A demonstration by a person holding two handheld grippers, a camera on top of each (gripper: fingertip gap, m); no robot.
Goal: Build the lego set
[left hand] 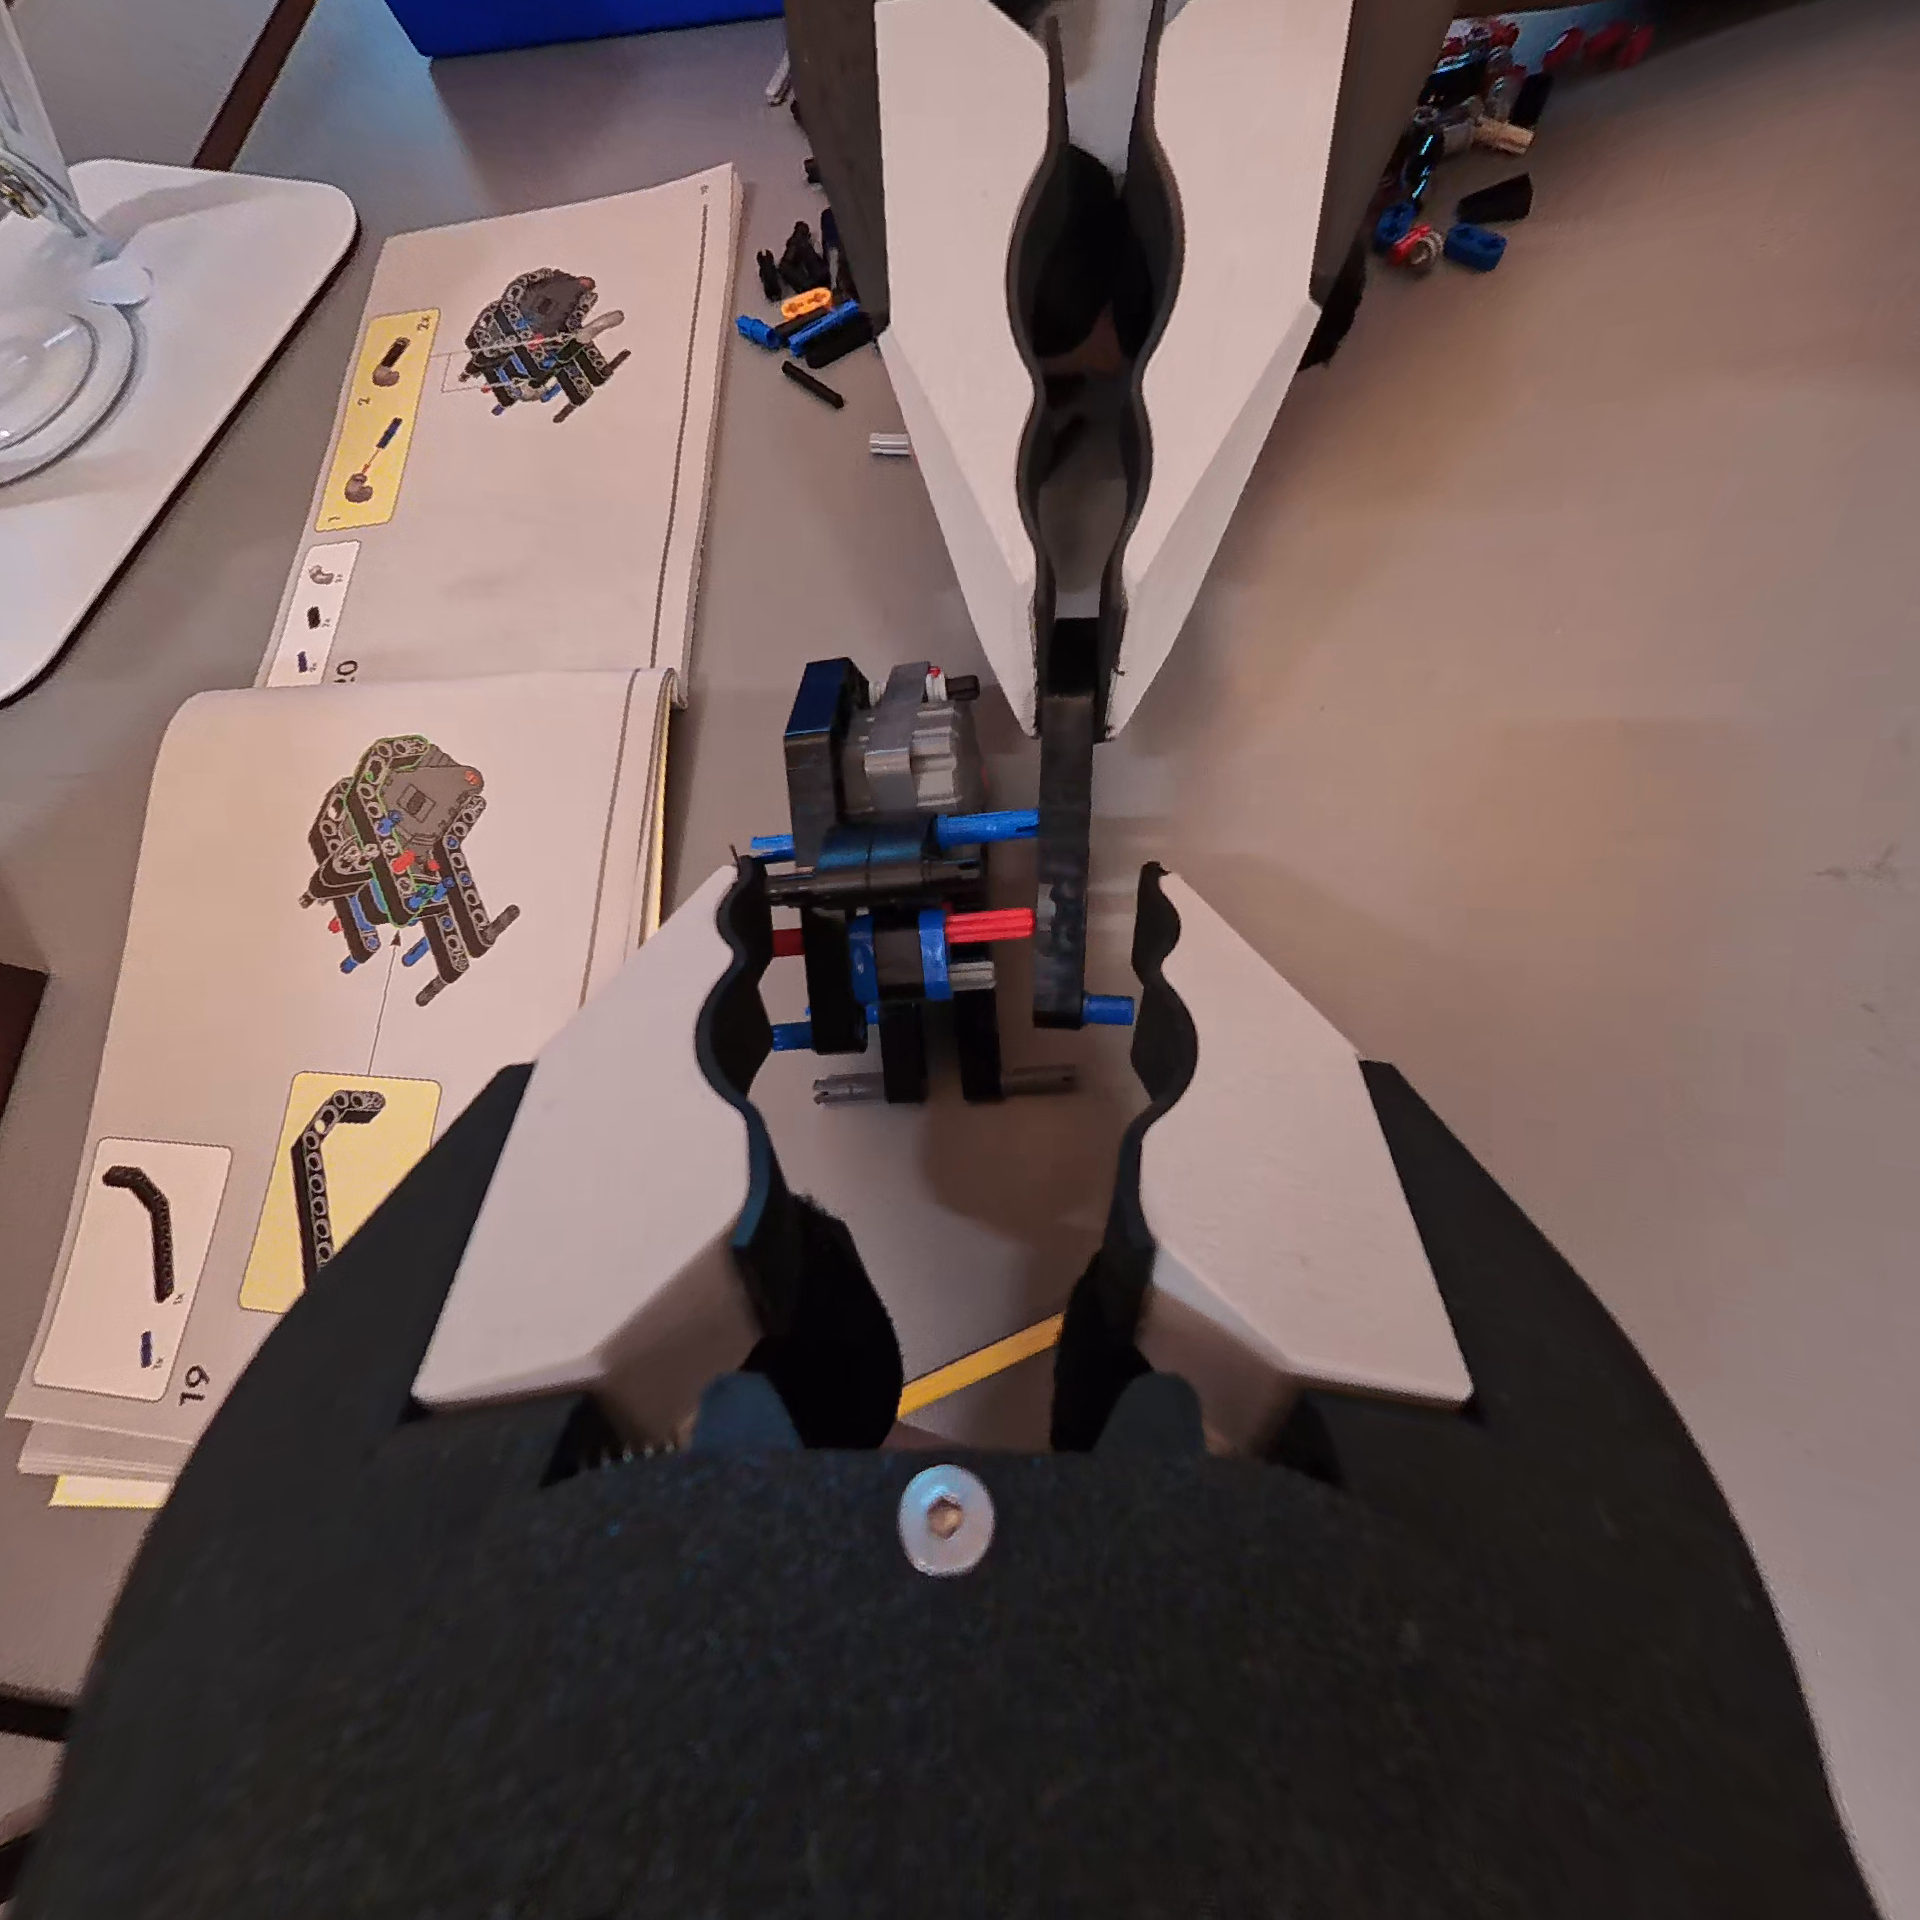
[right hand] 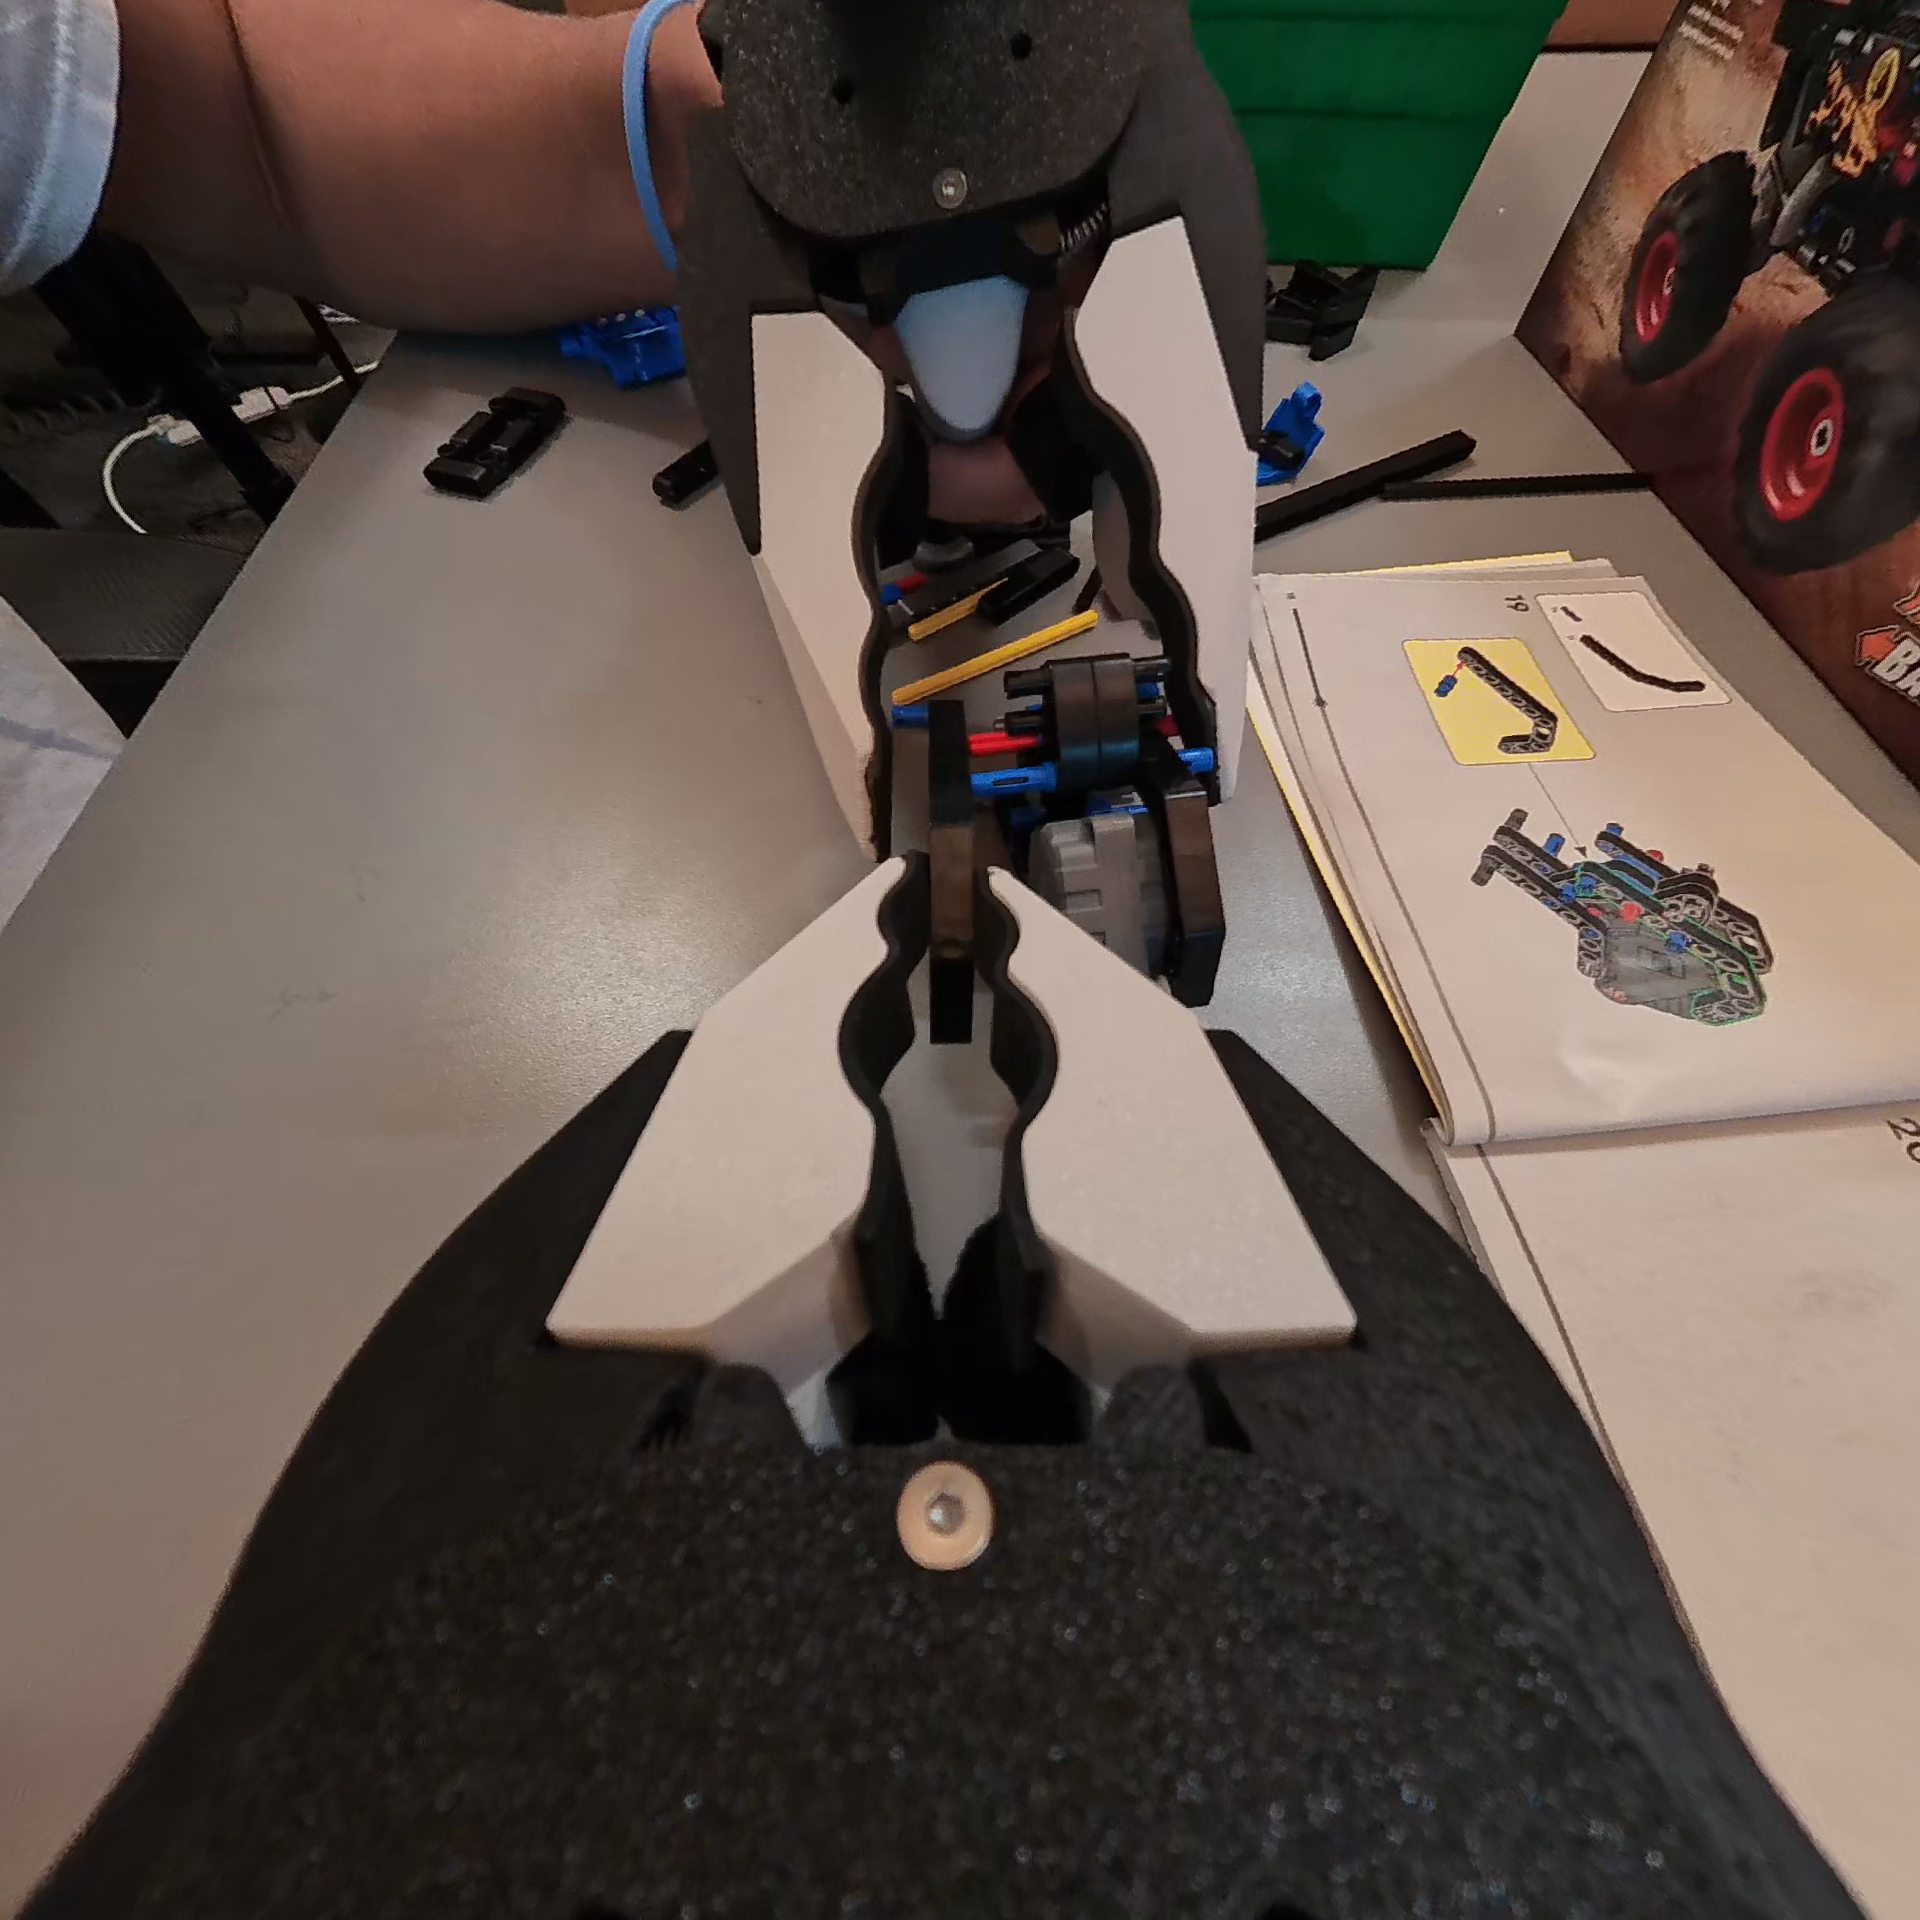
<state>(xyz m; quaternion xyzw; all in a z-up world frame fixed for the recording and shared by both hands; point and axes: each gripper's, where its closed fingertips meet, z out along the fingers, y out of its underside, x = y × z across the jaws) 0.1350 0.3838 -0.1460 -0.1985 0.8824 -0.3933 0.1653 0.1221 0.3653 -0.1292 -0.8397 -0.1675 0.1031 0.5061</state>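
Step in hand: fitting the black angled beam [left hand: 1062, 831] to the side of the partial assembly [left hand: 894, 883], as the open instruction booklet [left hand: 416, 935] pictures.

The right hand-held gripper [right hand: 948, 883] is clamped narrow on the beam, which stands upright just right of the assembly on the table [left hand: 1507, 727]. The left hand-held gripper [left hand: 940, 883] is spread wide around the assembly, gripping nothing.

Next move, as judged: close the left hand-held gripper to brace the assembly, align the beam holes with the protruding blue pins [left hand: 982, 828] and red axle [left hand: 992, 923], then press sideways.
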